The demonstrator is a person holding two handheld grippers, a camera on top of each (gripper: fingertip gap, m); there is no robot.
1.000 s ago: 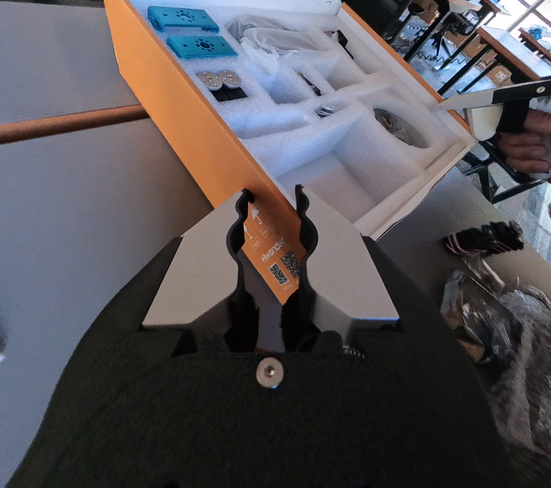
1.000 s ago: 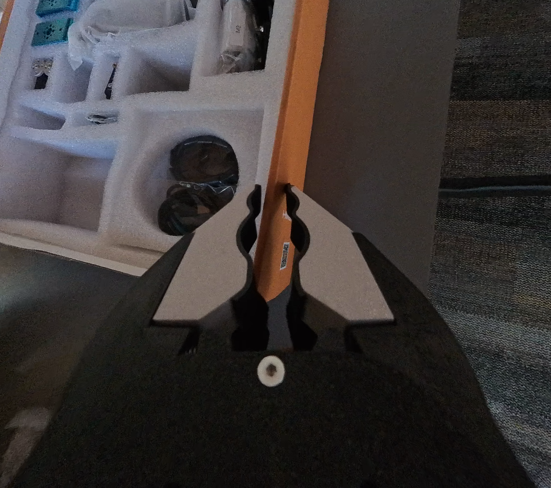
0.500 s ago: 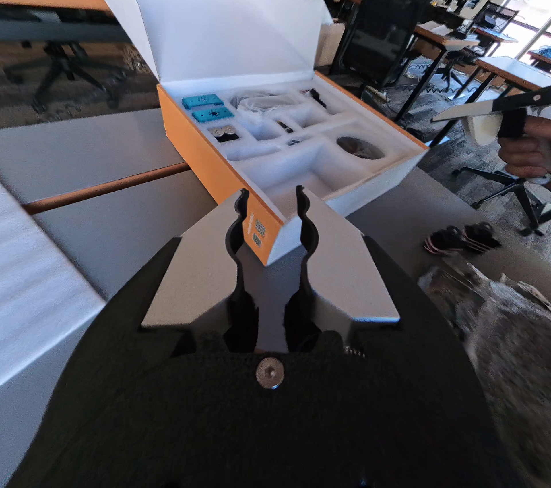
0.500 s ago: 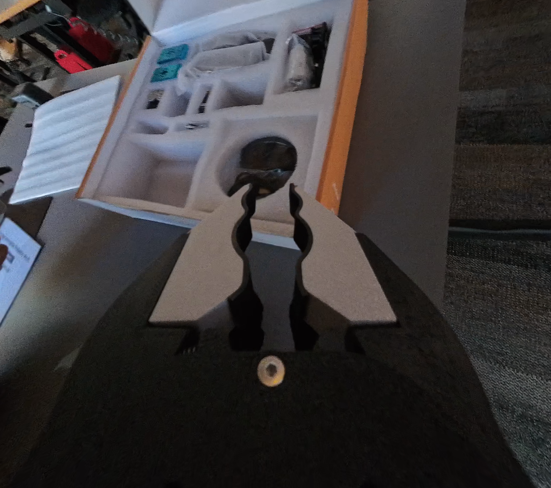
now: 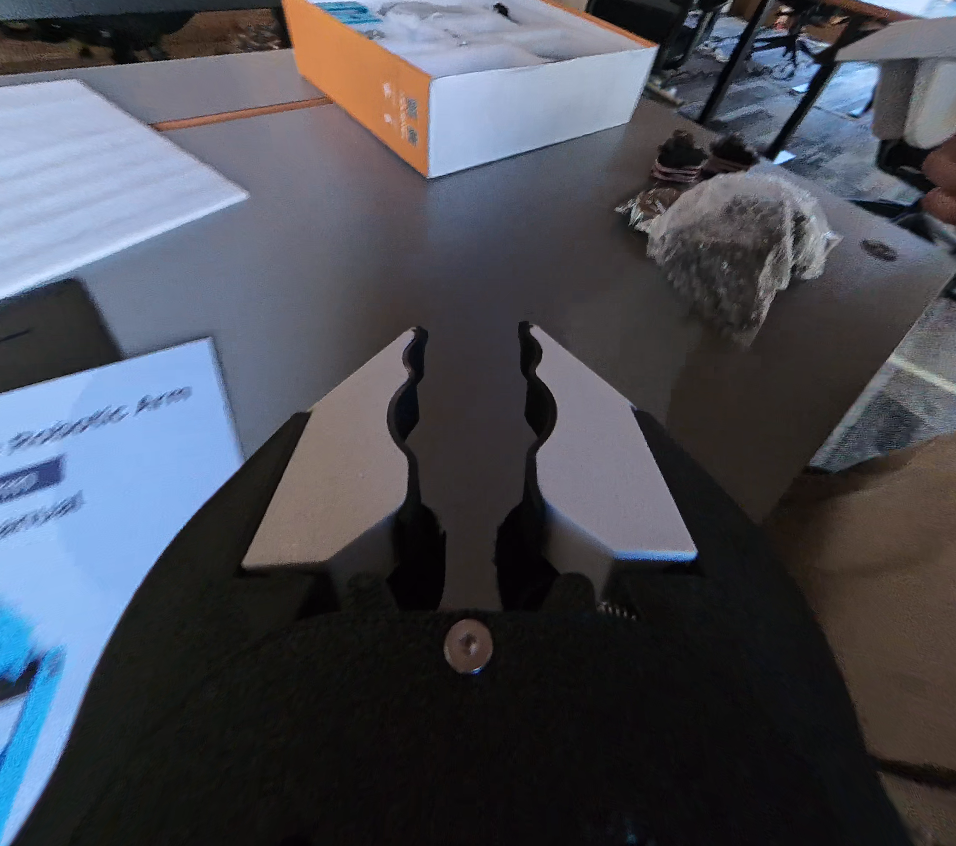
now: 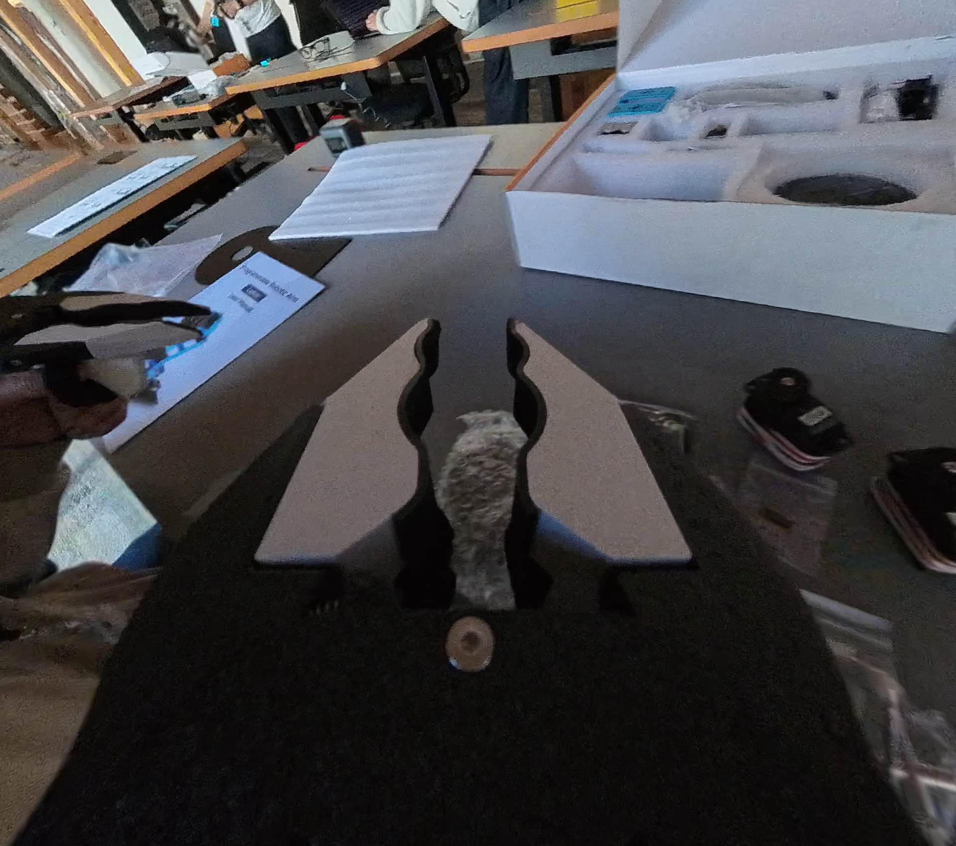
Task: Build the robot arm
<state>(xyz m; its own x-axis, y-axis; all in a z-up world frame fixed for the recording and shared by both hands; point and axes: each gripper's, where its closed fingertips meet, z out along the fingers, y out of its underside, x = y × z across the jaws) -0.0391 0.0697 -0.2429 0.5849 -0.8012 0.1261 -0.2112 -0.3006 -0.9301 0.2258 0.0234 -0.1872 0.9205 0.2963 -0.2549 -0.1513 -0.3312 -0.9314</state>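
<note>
Well apart from both grippers, the orange and white box [image 5: 465, 117] sits open on the grey table [image 5: 362, 242], its lid up and white foam tray [image 6: 672, 169] showing. Left gripper [image 5: 472, 335] hangs over bare tabletop, jaws apart and empty, a printed booklet [image 5: 129, 459] to its left and a bubble-wrap bundle [image 5: 734, 242] to its right. Right gripper [image 6: 473, 329] is likewise parted and grips nothing, though bubble wrap [image 6: 478, 485] lies beneath the gap. Two small black motors [image 6: 791, 417] rest to its right.
</note>
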